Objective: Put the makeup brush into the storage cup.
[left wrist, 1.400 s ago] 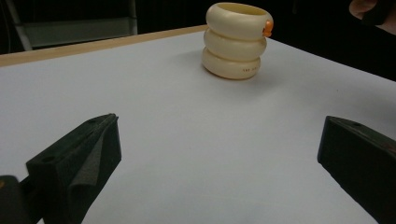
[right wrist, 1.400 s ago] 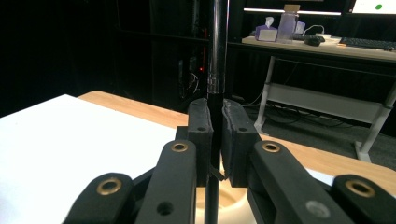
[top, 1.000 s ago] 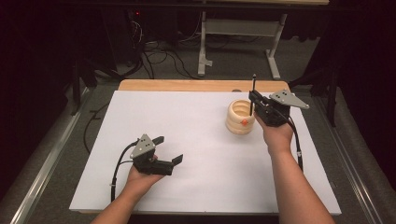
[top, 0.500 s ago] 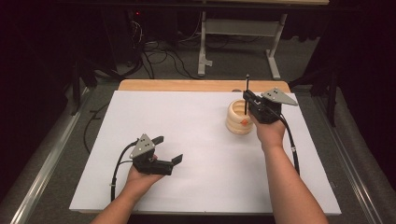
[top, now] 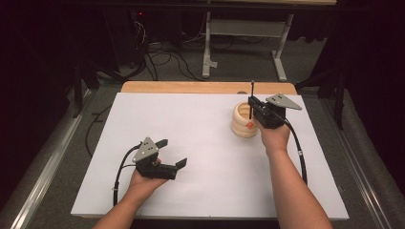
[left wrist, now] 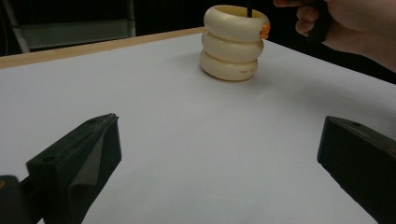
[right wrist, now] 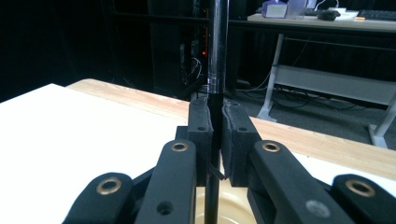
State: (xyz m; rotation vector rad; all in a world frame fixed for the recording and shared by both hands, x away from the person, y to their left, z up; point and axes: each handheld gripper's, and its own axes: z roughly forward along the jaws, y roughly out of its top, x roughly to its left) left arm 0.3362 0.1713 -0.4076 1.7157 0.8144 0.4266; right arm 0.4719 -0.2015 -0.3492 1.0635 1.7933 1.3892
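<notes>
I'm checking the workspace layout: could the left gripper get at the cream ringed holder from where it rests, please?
Probably yes. The left gripper is open, and bare white table lies between it and the holder. The right gripper, holding a black pen over the holder's mouth, crowds one side.

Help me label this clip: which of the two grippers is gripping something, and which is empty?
The right gripper is the one gripping: its jaws are clamped on a thin black pen held upright over the cream ringed holder. The left gripper rests open and empty.
</notes>
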